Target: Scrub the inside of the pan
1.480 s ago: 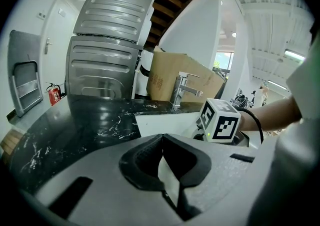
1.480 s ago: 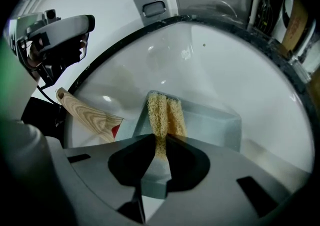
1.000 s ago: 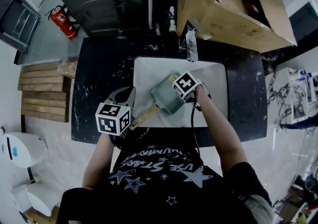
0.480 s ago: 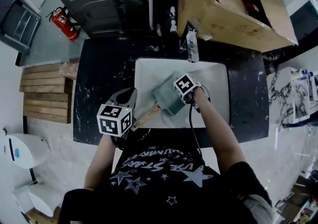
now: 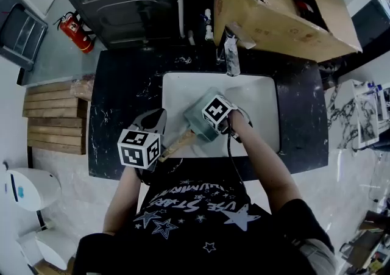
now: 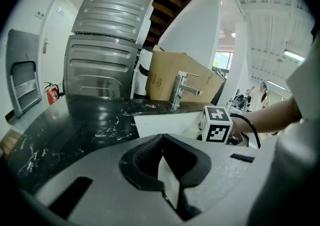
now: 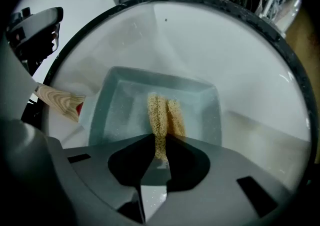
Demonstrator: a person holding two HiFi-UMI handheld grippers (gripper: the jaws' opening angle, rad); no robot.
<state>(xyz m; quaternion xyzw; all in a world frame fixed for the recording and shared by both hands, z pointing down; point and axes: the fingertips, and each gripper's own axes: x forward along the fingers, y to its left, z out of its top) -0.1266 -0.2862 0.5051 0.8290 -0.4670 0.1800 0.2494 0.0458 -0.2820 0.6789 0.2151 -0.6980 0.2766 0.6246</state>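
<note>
Forearm angled down, the right gripper (image 7: 160, 157) is pressing its clamped yellow mesh scrubber (image 7: 162, 117) into the pale-green square pan (image 7: 120, 112) ahead, the left gripper (image 6: 163, 152) sitting closed beside the wooden handle (image 5: 178, 142).

Light: bright and even; ceiling strip lights (image 6: 294, 55) glow at the left gripper view's upper right.
Glare: white sink (image 5: 262, 102) perhaps slightly overexposed.
Distortion: fisheye bending and dark corners in both gripper views.
Focus: pan (image 7: 125, 115) sharp.
</note>
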